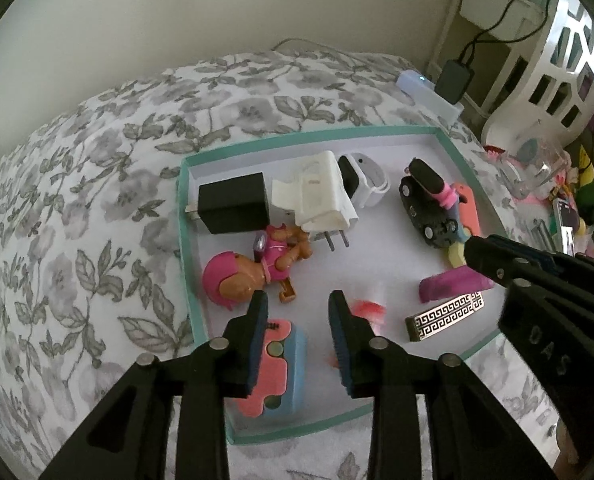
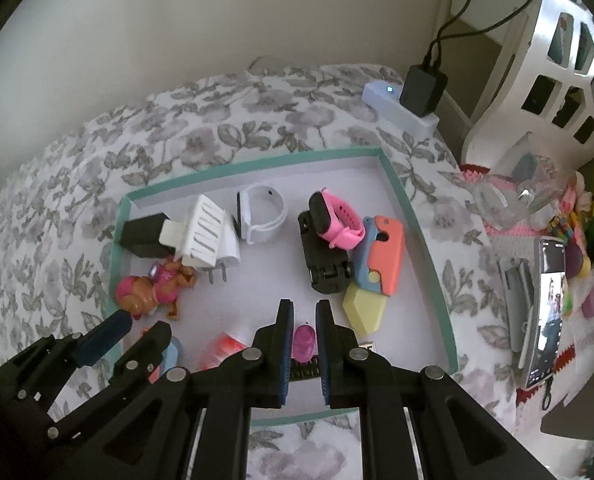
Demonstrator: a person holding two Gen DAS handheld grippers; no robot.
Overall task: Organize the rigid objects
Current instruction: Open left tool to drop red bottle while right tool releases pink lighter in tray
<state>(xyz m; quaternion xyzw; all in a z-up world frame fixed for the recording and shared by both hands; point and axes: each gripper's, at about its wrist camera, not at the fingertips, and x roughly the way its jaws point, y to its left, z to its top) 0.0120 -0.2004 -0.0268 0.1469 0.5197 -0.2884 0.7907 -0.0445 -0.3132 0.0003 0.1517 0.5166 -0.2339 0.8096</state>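
Note:
A white tray with a teal rim (image 1: pixel 309 136) lies on a floral bedspread and holds the items. My left gripper (image 1: pixel 297 312) is open over its near left corner. A pink-and-blue toy block (image 1: pixel 281 372) lies on the floor by its left finger, clear of the right pad. A blurred red item (image 1: pixel 371 308) sits just right of it. My right gripper (image 2: pixel 304 316) is shut, low over the tray's near right. A purple piece (image 2: pixel 305 342) shows through its narrow gap, above a patterned metal bar (image 1: pixel 445 316). Whether the pads touch the purple piece I cannot tell.
Further back in the tray are a pup figure (image 1: pixel 257 264), a black charger (image 1: pixel 233 208), a white plug (image 1: pixel 321 196), a white watch (image 2: pixel 263 212), and a pink watch (image 2: pixel 337 220) on a black stand. A phone (image 2: pixel 545 312) and clutter lie to the right, a power strip (image 2: pixel 397 108) behind.

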